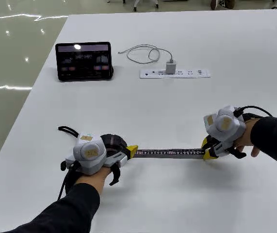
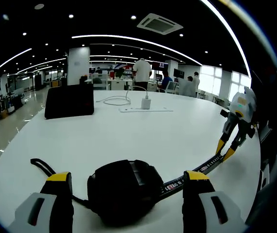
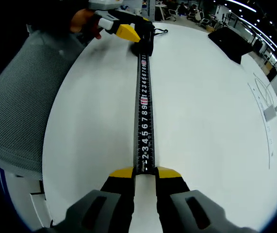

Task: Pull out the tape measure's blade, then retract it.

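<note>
**Tape measure blade drawn out between two hand-held tools**

A black, round-bodied tape measure (image 1: 112, 143) lies on a white table (image 1: 177, 111). It is well apart from the power strip (image 1: 174, 73), on the person's side of it. Its dark blade (image 1: 170, 153), printed with pale numbers and some red marks, runs flat along the table towards the right tool (image 3: 144, 171). That tool's yellow-tipped jaws are pressed together, pinching the blade's free end. The left tool (image 2: 127, 177) reaches over the tape measure with its jaws spread, and a gap shows on either side. The left hand (image 1: 98, 177) and right hand (image 1: 247, 140), both dark-sleeved, hold the tools low over the table.
</note>
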A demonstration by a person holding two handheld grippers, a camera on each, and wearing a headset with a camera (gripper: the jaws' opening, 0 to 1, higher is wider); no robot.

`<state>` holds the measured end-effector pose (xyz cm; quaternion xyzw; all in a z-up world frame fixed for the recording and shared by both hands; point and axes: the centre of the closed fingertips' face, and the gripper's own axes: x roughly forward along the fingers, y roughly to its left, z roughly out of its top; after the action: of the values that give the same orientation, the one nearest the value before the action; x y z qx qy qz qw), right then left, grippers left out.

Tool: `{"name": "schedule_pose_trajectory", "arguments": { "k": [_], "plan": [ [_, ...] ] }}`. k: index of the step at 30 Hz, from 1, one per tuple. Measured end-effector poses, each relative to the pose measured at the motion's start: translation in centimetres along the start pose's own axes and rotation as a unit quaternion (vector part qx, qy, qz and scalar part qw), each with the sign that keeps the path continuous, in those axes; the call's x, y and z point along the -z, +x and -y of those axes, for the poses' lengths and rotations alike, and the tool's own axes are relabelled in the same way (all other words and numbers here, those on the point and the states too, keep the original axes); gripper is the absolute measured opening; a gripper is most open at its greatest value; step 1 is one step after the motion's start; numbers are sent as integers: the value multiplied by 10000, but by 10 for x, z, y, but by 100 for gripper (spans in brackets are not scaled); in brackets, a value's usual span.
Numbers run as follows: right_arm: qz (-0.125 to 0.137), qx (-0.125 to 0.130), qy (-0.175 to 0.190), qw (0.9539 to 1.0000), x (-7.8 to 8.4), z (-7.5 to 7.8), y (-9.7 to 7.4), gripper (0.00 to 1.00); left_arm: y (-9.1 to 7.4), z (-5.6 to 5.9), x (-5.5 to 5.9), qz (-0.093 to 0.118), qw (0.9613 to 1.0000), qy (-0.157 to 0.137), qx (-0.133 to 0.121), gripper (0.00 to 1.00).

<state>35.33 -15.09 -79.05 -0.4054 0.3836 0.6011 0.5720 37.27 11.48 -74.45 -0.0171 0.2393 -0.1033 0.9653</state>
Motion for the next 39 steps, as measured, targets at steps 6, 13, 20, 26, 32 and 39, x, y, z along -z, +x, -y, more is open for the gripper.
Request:
{"name": "schedule_pose_trajectory", "arguments": {
  "k": [6,13,20,26,32,39],
  "plan": [
    [-206,87,155,9996,1,4,3,12,3,0,8,-178,9998,-106,-51,85],
    [-402,161,402,9983,3,7,5,11,5,1,8,-262,9989,-375,-87,79],
    [-627,131,282,9976,3,7,6,11,6,0,11,-384,9978,-514,-177,72],
    [-638,119,252,9976,4,7,6,11,5,-7,12,-408,9974,-519,-282,63],
    [-578,90,244,9980,5,7,5,11,3,-5,12,-426,9976,-474,-269,62],
    [-412,130,449,9981,5,8,6,11,4,-6,13,-490,9976,-378,-313,61]
  ]
}}
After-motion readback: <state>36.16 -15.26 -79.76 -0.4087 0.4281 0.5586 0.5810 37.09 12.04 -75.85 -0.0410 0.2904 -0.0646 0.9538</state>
